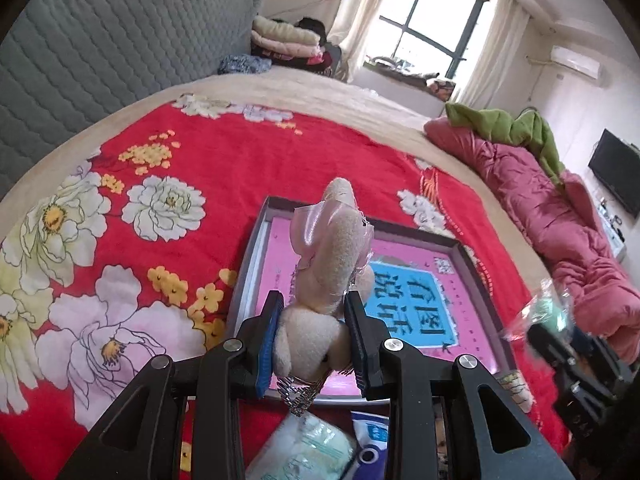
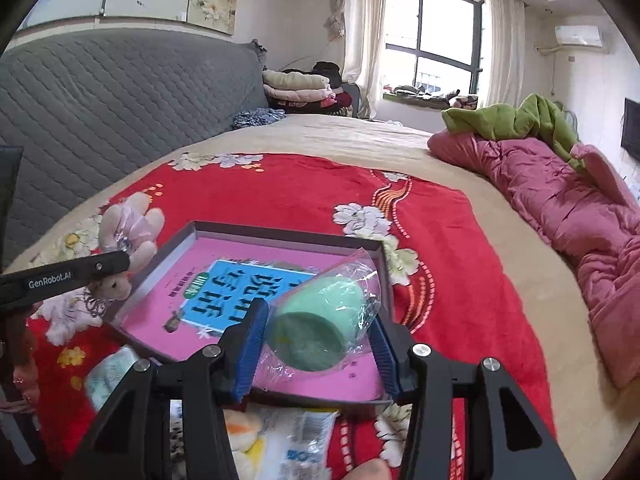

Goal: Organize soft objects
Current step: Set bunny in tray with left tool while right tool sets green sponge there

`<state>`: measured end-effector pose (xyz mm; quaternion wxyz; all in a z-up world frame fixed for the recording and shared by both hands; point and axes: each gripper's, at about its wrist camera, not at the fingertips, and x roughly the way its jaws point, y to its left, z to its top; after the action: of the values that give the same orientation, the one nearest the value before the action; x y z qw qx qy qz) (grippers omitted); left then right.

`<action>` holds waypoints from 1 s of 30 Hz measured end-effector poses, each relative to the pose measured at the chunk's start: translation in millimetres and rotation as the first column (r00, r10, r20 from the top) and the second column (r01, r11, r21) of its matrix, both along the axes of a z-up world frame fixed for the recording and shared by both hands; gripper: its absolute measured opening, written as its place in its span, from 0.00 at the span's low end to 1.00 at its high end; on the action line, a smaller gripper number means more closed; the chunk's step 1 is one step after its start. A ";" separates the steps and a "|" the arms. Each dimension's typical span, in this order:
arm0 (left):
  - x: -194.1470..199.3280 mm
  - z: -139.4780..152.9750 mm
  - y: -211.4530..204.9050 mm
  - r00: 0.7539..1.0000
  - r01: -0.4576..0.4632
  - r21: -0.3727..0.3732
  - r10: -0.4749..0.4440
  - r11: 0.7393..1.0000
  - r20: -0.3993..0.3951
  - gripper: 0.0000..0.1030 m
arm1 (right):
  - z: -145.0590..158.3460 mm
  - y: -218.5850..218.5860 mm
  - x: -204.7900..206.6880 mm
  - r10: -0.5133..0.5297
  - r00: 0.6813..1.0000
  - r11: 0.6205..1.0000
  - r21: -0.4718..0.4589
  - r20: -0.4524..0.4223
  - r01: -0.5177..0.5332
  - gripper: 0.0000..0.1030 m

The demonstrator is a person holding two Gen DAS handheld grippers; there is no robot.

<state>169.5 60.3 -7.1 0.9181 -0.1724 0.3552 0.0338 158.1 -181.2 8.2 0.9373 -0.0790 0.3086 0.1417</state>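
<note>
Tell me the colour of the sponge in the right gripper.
Mint green, inside clear plastic wrap; the sponge shows best in the right wrist view.

This is a bedroom in a home: a wide bed [image 2: 360,140] with a grey quilted headboard [image 2: 120,92] and a red floral blanket [image 2: 304,196], a crumpled pink duvet [image 2: 568,208], folded clothes [image 2: 300,88], a curtained window [image 2: 436,36], a wall air conditioner [image 2: 578,36] and a wall-mounted television [image 1: 614,172].

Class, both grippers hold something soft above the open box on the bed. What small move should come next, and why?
Probably lower the left gripper and set the plush toy into the grey box. The toy is clamped between the pads over the box, while the right gripper holds the wrapped green sponge beside it.
</note>
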 end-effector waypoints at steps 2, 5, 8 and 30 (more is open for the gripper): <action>4.9 -5.4 -0.2 1.000 0.005 -0.007 -0.005 1.000 -0.022 0.31 | -0.9 0.0 5.8 -0.003 1.000 1.000 -0.022 0.000 0.003 0.48; 12.1 -14.0 0.0 0.999 0.023 -0.008 -0.023 1.000 -0.036 0.31 | -6.0 1.6 17.5 -0.007 1.000 0.999 -0.054 -0.019 0.006 0.48; 18.0 -22.5 -1.3 0.998 0.040 0.006 -0.040 0.999 -0.050 0.31 | -15.0 7.5 26.6 0.000 1.000 0.994 -0.111 -0.028 -0.003 0.48; 39.9 -59.3 -0.3 0.991 0.077 0.033 -0.073 0.996 -0.108 0.36 | -68.0 8.6 51.2 -0.052 0.970 0.974 -0.225 -0.236 -0.002 0.49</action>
<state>209.5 60.0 -66.5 0.9015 -0.1397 0.4094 0.0149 209.3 -172.6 -59.7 0.8798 -0.1625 0.4347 0.1027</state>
